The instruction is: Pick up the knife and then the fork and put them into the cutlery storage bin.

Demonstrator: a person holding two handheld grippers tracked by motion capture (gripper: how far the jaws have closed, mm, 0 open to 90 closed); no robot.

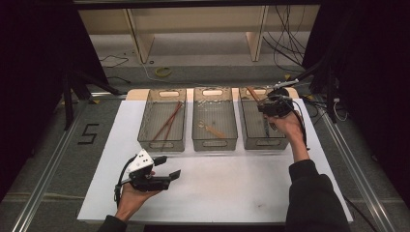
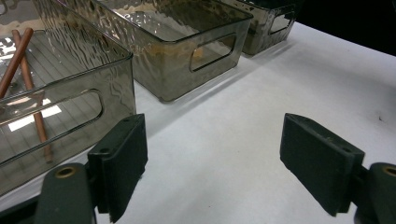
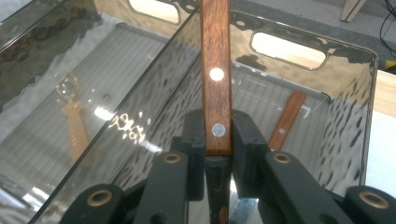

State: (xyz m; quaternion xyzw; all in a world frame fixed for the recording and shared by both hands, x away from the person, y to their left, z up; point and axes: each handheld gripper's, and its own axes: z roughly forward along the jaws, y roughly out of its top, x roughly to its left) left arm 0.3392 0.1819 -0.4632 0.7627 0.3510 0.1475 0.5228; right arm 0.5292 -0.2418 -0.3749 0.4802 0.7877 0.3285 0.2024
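Observation:
Three smoky clear bins stand in a row on a white sheet [image 1: 217,188]. My right gripper [image 1: 271,108] [image 3: 217,128] hovers over the right bin [image 1: 263,143] [image 3: 299,33], shut on a wooden riveted utensil handle [image 3: 216,70] [image 1: 253,94] that points up and away. A second wooden-handled piece [image 3: 286,120] lies on that bin's floor. Near the sheet's front left, my left gripper [image 1: 168,166] [image 2: 212,154] is open with nothing between its pads, just in front of the left bin [image 1: 161,145] [image 2: 70,74].
Two brown chopsticks [image 1: 168,121] [image 2: 23,70] lie in the left bin. The middle bin [image 1: 214,142] [image 2: 187,46] holds a pale spoon-like utensil [image 1: 211,128] [image 3: 72,112]. Metal rails run along both sides of the table, with cables and shelf legs beyond its far edge.

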